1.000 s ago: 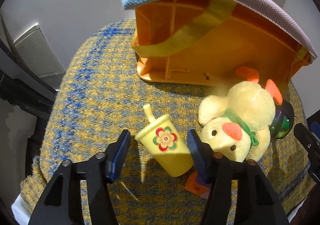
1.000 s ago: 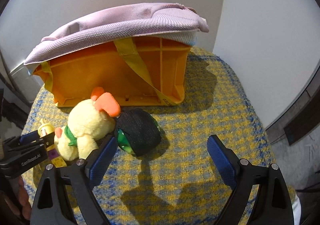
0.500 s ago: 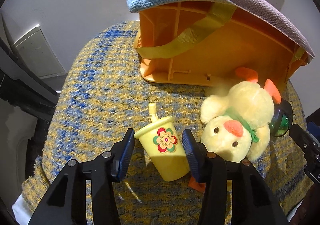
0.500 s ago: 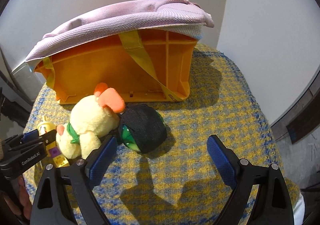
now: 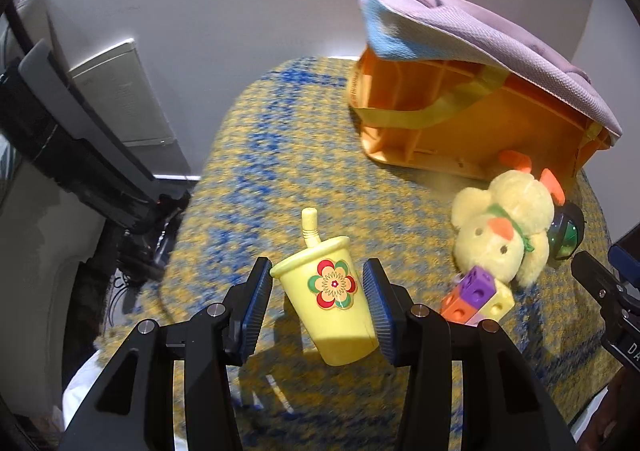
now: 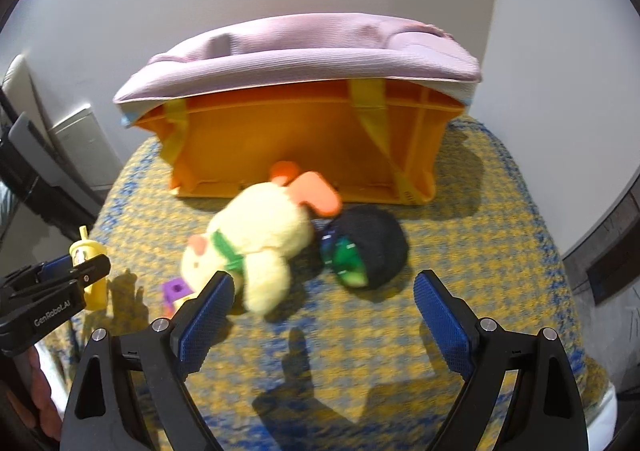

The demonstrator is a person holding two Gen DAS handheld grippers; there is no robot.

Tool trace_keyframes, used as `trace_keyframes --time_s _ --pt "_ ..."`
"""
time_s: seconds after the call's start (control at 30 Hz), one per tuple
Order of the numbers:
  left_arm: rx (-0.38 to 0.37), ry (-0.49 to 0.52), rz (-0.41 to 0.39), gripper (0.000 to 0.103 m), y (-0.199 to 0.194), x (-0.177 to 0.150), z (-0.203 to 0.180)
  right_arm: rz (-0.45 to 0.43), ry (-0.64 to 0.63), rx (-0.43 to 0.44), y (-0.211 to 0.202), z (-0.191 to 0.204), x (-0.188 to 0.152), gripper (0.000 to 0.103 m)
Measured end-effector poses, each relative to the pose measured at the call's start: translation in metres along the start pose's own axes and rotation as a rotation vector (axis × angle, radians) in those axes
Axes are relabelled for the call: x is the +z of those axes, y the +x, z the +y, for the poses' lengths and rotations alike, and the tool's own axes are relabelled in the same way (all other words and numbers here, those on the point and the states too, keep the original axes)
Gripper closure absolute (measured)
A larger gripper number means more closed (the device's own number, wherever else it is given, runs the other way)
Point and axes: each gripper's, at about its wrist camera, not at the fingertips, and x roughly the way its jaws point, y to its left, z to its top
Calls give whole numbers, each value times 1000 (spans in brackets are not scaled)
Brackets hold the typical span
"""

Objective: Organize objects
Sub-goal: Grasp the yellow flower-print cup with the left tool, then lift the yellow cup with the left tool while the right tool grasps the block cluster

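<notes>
My left gripper (image 5: 318, 291) is shut on a yellow toy cup (image 5: 330, 289) with a flower sticker and a straw, and holds it above the woven yellow-blue seat (image 5: 280, 155). The cup also shows in the right wrist view (image 6: 89, 267). A yellow plush chick (image 5: 506, 227) lies on its side, with joined purple, orange and yellow cubes (image 5: 478, 297) in front of it and a black-green ball (image 5: 566, 233) behind it. My right gripper (image 6: 320, 309) is open and empty, above the seat in front of the chick (image 6: 256, 239) and the ball (image 6: 366, 247).
An orange plastic basket (image 6: 304, 147) lies tipped on its side at the back of the seat, with a pink-purple cushion (image 6: 304, 55) resting on top. White walls stand behind and to the right. The seat edge drops off at the left, beside dark furniture (image 5: 60, 155).
My left gripper closed on the yellow cup, lifted it and swung left, uncovering the cubes. My right gripper moved back slightly and stayed open.
</notes>
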Motion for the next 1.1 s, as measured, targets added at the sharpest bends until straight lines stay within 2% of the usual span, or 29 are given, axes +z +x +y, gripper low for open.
trace_keyframes --time_s 0.17,0.57,0.9,1.1 --pt "30 -26 -20 57 -26 -21 22 14 -26 30 0 26 -7 12" --pt "55 -107 -21 57 -39 -38 72 40 -69 49 9 73 -17 12" --pt "35 -20 -49 57 -37 -36 55 91 -17 43 32 86 -20 12" --pt "18 -23 -37 57 -32 -35 56 101 -17 31 43 99 -19 12"
